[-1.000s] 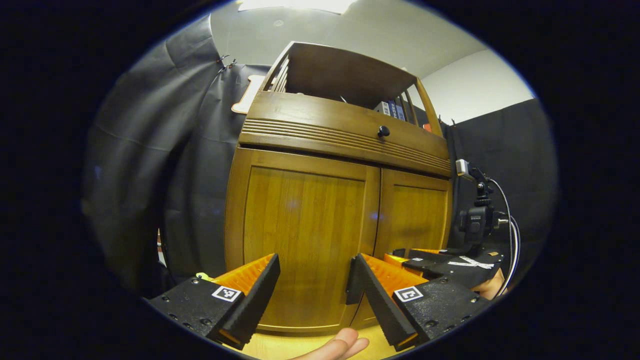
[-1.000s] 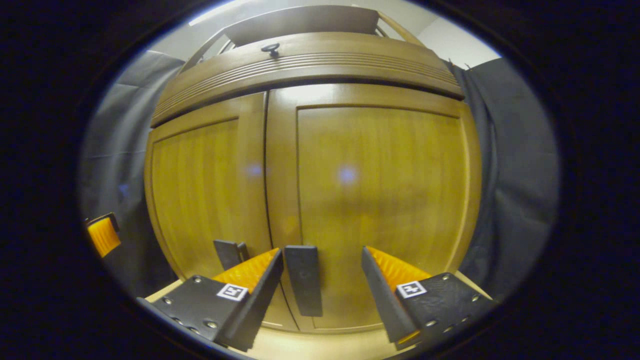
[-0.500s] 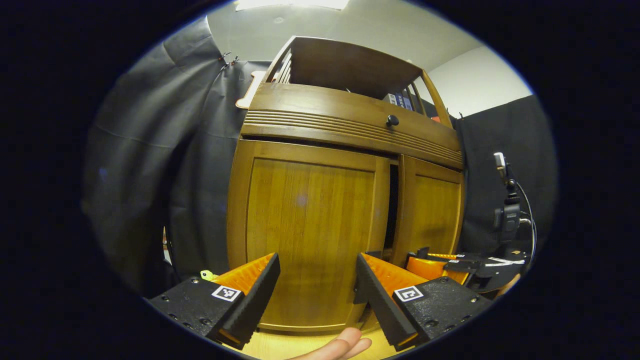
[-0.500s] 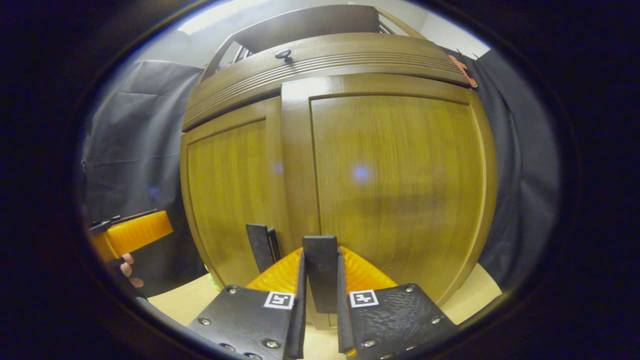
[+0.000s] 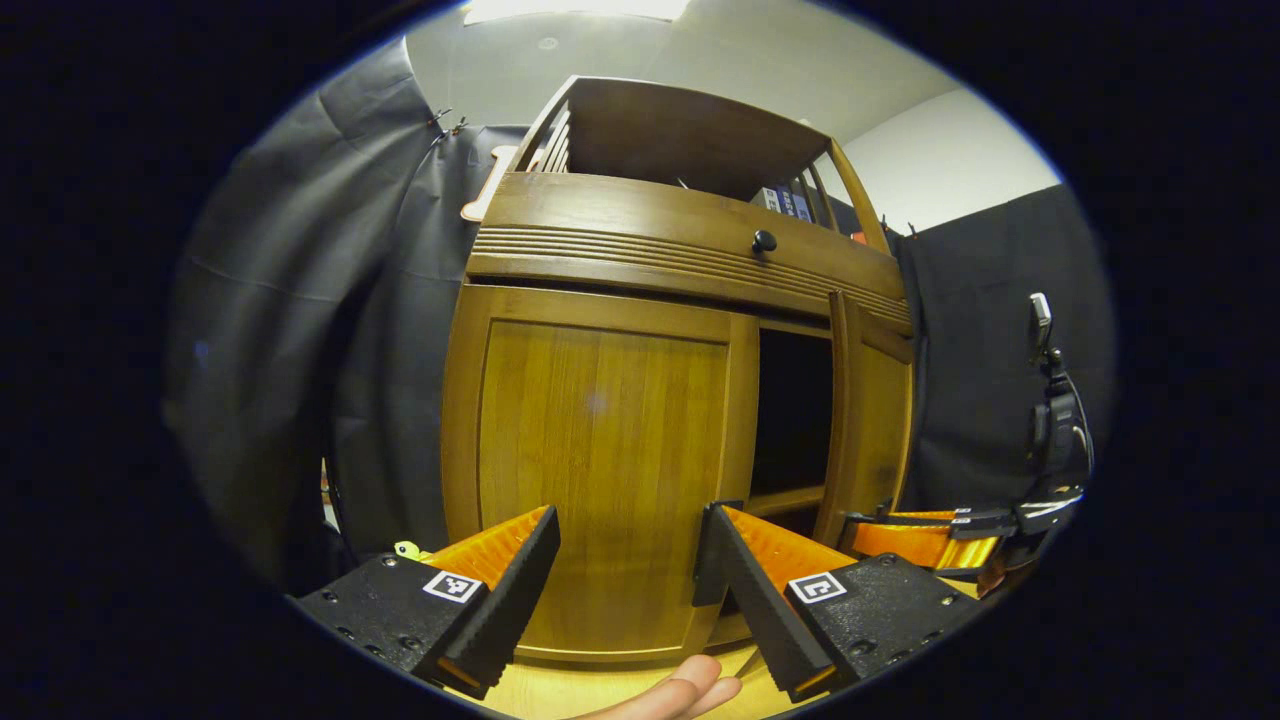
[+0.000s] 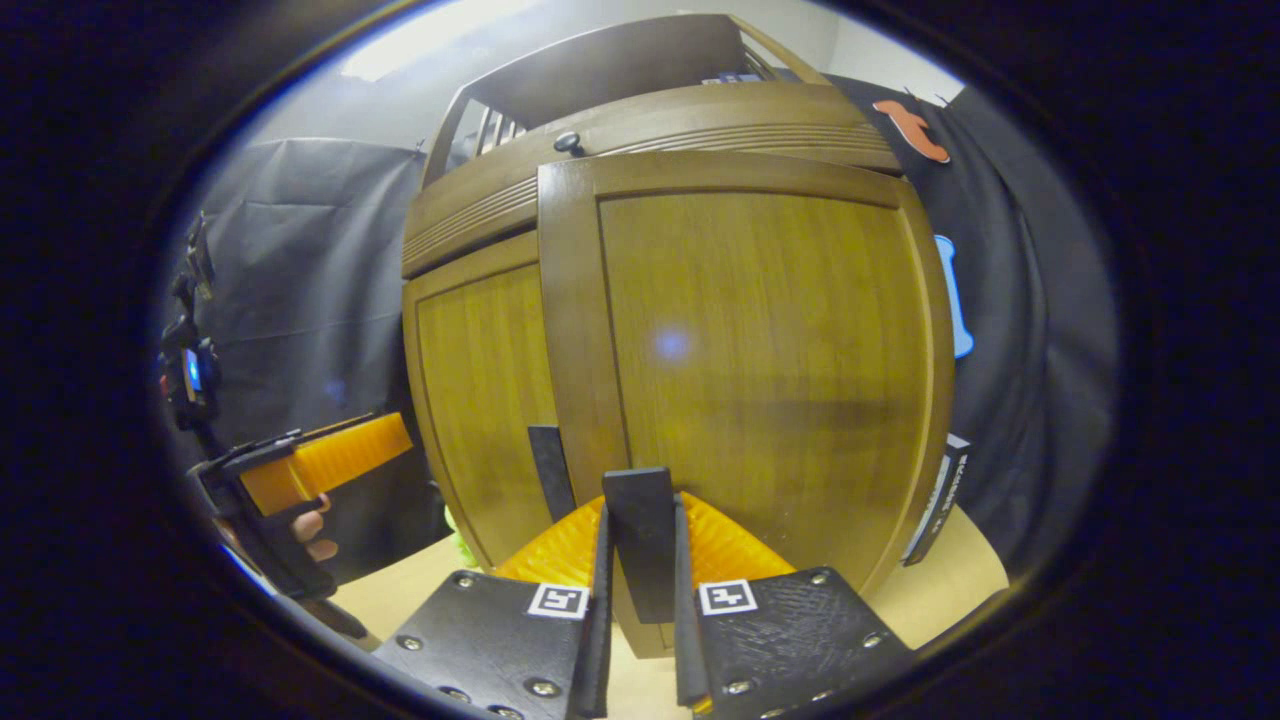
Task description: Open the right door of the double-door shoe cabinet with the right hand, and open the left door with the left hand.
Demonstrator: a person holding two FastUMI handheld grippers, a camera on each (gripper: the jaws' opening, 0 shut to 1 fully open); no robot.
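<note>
In the left gripper view, the left gripper [image 5: 625, 560] is being held wide open and empty in front of the left door [image 5: 600, 470], which is lying shut and flush in the cabinet [image 5: 680, 240]; its handle [image 5: 716, 555] is seen just by the gripper's right finger, ungrasped. Beyond it the right door [image 5: 875, 430] is standing partly swung out, with a dark opening [image 5: 792, 410] and a shelf showing between the doors, and the right gripper [image 5: 925, 540] is seen at that door's lower edge. In the right gripper view, the right gripper [image 6: 640, 600] is being kept closed on the right handle [image 6: 640, 545], both fingers pressing it, the right door [image 6: 760, 360] angled off the front. The first opening is judged under way; the left door is left untouched.
</note>
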